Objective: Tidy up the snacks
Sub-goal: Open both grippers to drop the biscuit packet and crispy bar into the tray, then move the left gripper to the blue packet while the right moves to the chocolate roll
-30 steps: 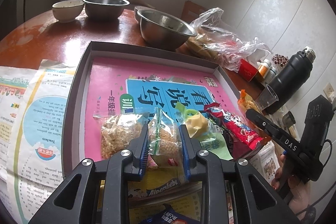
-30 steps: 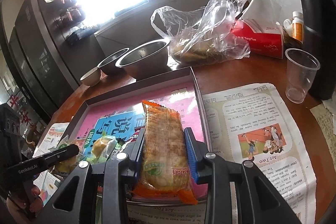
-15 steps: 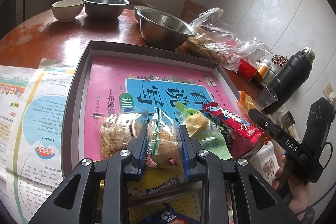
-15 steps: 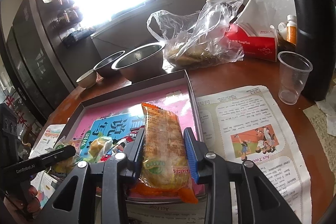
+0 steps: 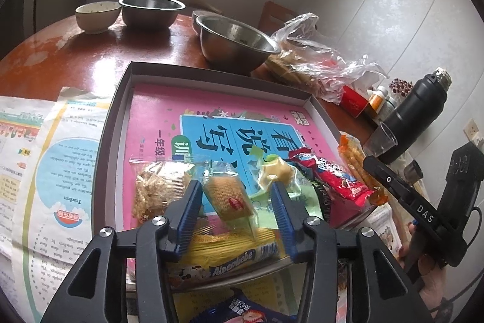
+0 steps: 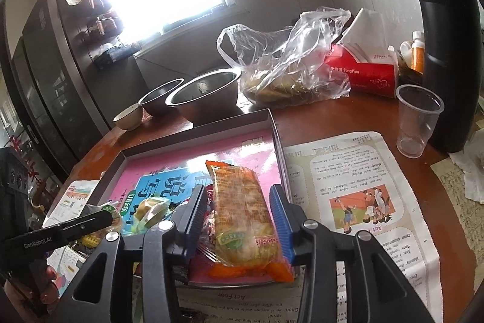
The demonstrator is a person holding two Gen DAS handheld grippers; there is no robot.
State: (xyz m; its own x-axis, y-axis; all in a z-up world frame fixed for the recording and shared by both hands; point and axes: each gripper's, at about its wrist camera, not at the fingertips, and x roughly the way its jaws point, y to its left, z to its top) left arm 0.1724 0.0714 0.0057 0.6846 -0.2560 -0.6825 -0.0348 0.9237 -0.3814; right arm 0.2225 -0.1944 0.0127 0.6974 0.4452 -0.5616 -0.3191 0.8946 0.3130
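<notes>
**Both claws spread over the snack tray**

Over the near edge of the shallow tray (image 5: pixel 116 123) I see my left gripper (image 5: pixel 236 212) w/ its blue pads spread apart; a small yellow cracker pack (image 5: pixel 228 199) lies tilted between them, touching neither pad as far as I can tell. Just left of it sits a clear pack of crumbly brown snack (image 5: pixel 157 189), to the right a pale candy in green wrap (image 5: pixel 276 174) and a red wrapper (image 5: pixel 329 177). A yellow Alpenliebe pack (image 5: pixel 233 250) lies under the claw.

My right gripper (image 6: pixel 239 223) is spread too, w/ the orange-ended biscuit pack (image 6: pixel 242 214) lying lengthwise between the pads on the tray's right side; contact w/ the right pad is prob. there, but the fisheye blurs it. Steel bowls (image 6: pixel 205 96), a plastic bag (image 6: pixel 287 65), clear cup (image 6: pixel 417 120) and black flask (image 6: pixel 444 35) stand beyond.
</notes>
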